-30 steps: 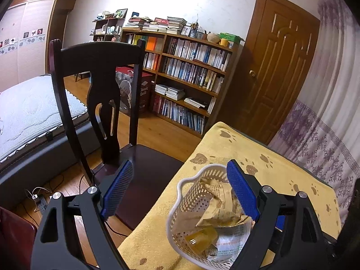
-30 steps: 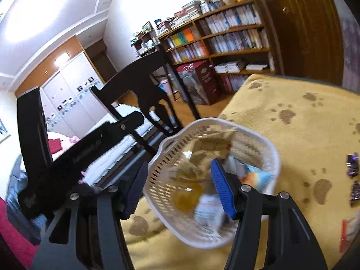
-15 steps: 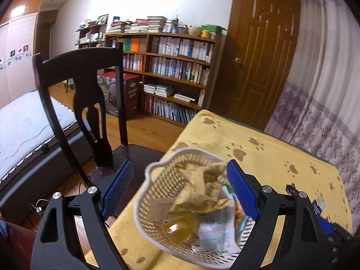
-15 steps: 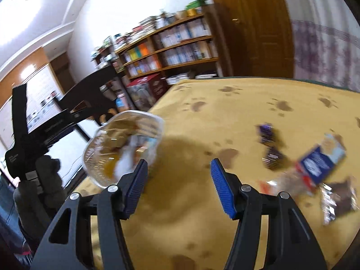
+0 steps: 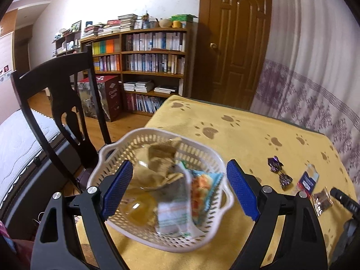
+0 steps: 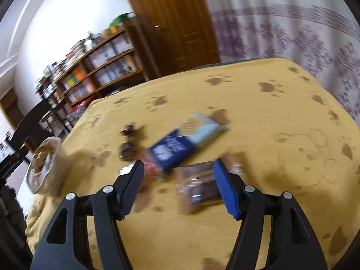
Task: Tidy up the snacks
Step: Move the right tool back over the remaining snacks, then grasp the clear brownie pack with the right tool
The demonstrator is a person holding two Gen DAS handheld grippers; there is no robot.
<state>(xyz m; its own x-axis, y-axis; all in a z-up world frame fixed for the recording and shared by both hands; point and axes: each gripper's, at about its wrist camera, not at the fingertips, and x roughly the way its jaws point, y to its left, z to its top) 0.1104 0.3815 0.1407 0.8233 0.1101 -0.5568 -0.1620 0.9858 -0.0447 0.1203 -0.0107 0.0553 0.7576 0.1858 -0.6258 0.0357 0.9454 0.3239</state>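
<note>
Snacks (image 6: 180, 144) are lying loose on the table (image 6: 258, 117) well right of the basket (image 5: 157, 180), where the right hand-held gripper (image 6: 178, 187) is hovering wide open over a dark packet (image 6: 199, 187), next needing closing; left hand-held gripper (image 5: 177, 191) is gaping, empty.

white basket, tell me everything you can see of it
The white basket looks like moulded plastic, with slotted walls, a scalloped rim and small side handles. It stands upright on the yellow paw-print cloth near the table's chair-side edge, holding several crumpled snack packets. The open left gripper frames it; contact is unclear.
</note>
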